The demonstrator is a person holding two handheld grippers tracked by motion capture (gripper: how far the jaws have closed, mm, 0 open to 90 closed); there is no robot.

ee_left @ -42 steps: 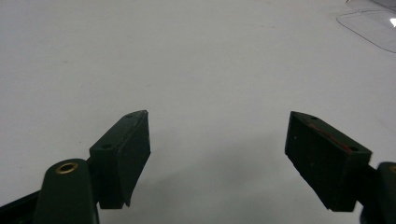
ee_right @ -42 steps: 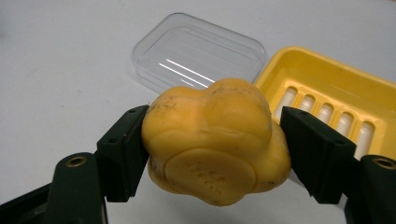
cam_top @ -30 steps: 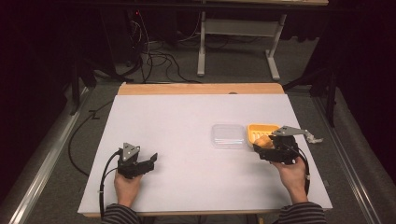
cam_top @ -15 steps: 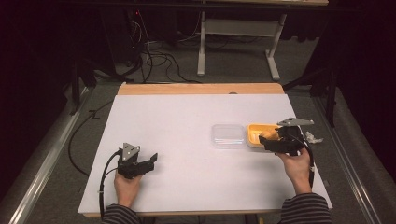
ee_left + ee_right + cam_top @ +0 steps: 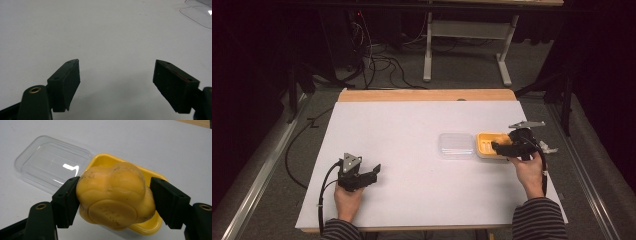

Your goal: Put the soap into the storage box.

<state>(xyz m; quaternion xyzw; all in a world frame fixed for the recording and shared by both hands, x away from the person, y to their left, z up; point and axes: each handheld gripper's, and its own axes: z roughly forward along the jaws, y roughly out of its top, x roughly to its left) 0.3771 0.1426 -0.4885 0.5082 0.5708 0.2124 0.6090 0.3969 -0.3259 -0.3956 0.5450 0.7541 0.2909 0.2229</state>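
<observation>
The right gripper (image 5: 115, 200) was clamped on a lumpy yellow toy (image 5: 115, 197), 1 black jaw pressed to each side, holding it just above a yellow tray (image 5: 147, 226). The toy hid most of the tray, and its exact kind was hard to make out. Just beside the tray lay a clear plastic lid (image 5: 51, 163), flat on the table. In the high view the right gripper (image 5: 497, 146) covered the toy, above the tray (image 5: 484, 142) near the table's right edge. The left gripper (image 5: 373, 170) rested well apart at the front left, its 2 jaws spread wide over bare surface. The table (image 5: 412, 130) was white with a wooden far edge; beyond it, a dark room with floor cables (image 5: 377, 60).
</observation>
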